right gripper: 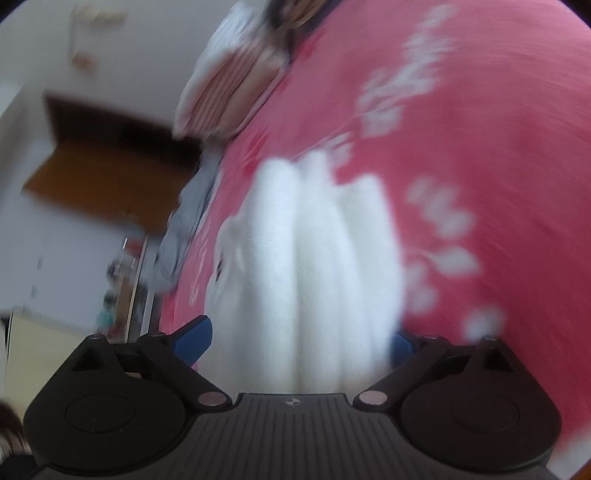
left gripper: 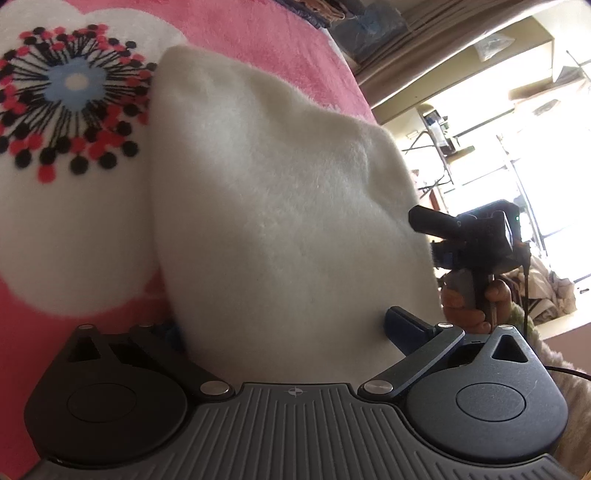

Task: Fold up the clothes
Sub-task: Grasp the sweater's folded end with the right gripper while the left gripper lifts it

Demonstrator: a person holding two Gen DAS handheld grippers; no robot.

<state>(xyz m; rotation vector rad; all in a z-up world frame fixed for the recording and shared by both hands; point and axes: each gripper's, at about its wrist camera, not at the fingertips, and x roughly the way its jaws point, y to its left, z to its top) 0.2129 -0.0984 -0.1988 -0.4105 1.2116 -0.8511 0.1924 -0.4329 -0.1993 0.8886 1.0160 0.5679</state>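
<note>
In the left wrist view, the left gripper (left gripper: pixel 284 325) tilted downward, jaws spread wide around one folded white fleece garment (left gripper: pixel 273 206) on the pink blanket (left gripper: pixel 258 33). One hand (left gripper: pixel 476 299) held the right gripper (left gripper: pixel 424 221) beyond.

In the blurred right wrist view, its jaws stood wide astride the garment.

A bed (left gripper: pixel 288 48) covered by a pink blanket (right gripper: pixel 480 129) with white flower patterns carries the things. A folded white fleece garment (left gripper: pixel 266 206) lies on it, and a striped pile (right gripper: pixel 221 96) sits at its far edge.
</note>
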